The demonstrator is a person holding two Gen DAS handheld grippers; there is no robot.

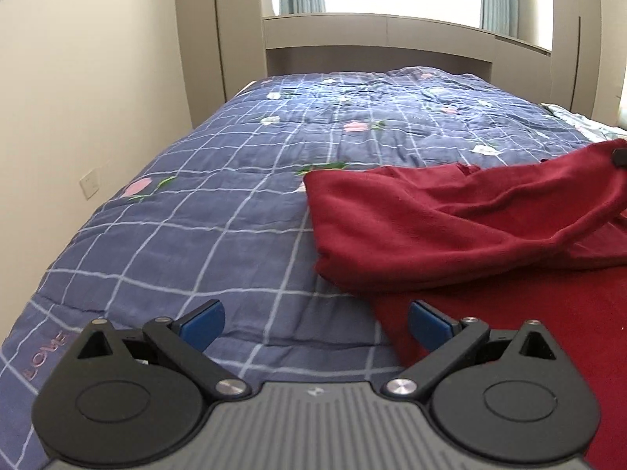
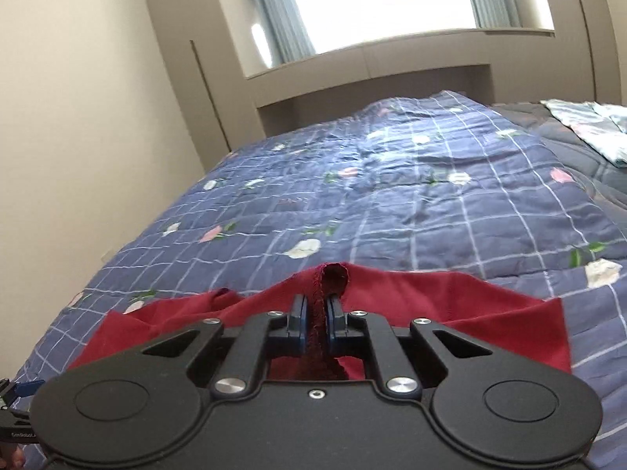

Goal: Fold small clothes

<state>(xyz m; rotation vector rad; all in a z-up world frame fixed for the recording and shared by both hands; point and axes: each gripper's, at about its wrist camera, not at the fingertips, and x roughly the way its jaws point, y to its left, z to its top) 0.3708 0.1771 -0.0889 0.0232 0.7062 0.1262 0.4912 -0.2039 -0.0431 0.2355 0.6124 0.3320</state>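
A dark red garment (image 1: 450, 227) lies on the blue checked quilt (image 1: 219, 211), its near part spread flat and a folded layer bunched on top. My left gripper (image 1: 316, 323) is open and empty, low over the quilt at the garment's left edge. My right gripper (image 2: 316, 323) is shut on a hem of the red garment (image 2: 450, 313) and lifts it so the cloth drapes to both sides. The right gripper's tip also shows at the right edge of the left wrist view (image 1: 620, 156).
The quilt (image 2: 392, 203) covers a bed against a cream wall (image 1: 78, 98) on the left. A beige headboard shelf (image 1: 372, 39) and window stand at the far end. A pale floral cloth (image 2: 588, 129) lies at the far right.
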